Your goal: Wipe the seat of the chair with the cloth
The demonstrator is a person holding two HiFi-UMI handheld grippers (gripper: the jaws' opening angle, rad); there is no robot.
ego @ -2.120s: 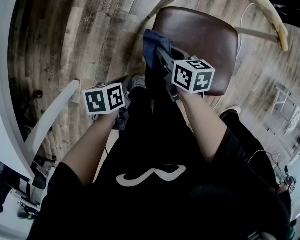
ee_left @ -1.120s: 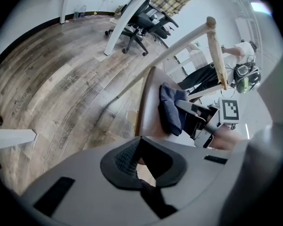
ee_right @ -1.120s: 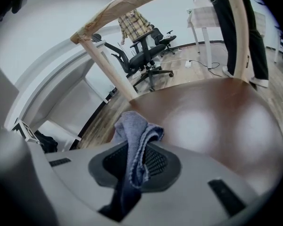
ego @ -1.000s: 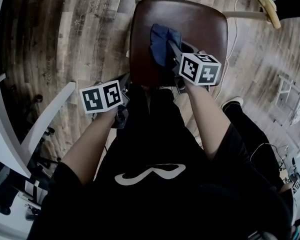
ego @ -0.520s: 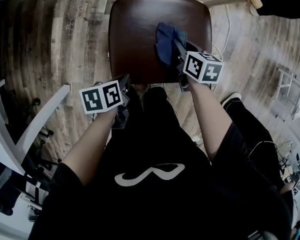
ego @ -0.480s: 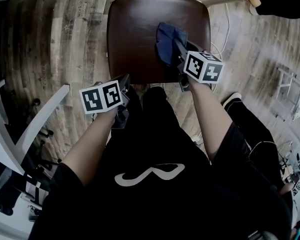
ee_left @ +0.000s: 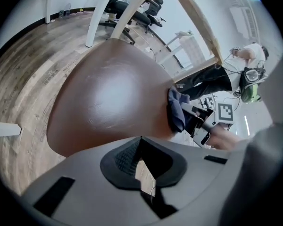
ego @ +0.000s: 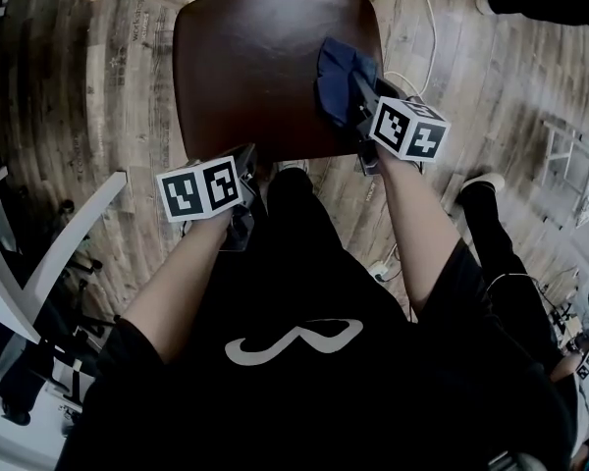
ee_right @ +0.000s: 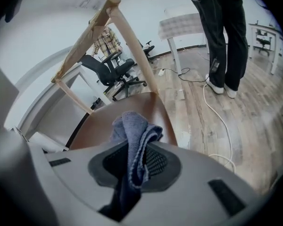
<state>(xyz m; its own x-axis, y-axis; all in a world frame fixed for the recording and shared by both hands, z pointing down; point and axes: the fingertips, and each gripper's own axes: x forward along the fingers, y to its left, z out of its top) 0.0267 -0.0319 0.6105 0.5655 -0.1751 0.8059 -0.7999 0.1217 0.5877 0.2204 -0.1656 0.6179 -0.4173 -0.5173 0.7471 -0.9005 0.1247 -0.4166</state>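
Observation:
The chair's brown seat [ego: 255, 67] lies below me and fills the left gripper view [ee_left: 108, 98]. A dark blue cloth [ego: 340, 75] rests on the seat's right side, near its front. My right gripper [ego: 353, 94] is shut on it. In the right gripper view the cloth [ee_right: 132, 126] bunches up between the jaws of the right gripper [ee_right: 134, 160], with the seat [ee_right: 92, 126] beyond. My left gripper [ego: 243, 157] hovers at the seat's front edge. It is shut with nothing held [ee_left: 140, 147], and it sees the cloth [ee_left: 175, 109] to its right.
The chair's pale wooden back frame [ee_right: 99, 27] rises behind the seat. A person in dark trousers [ee_right: 221, 32] stands on the wood floor beyond. A white cable [ee_right: 217, 112] trails on the floor right of the chair. Black office chairs [ee_right: 114, 69] and a white table leg [ego: 79, 243] are nearby.
The right gripper has carried the cloth across the seat from its front left corner to its right side. The left gripper has stayed at the front edge.

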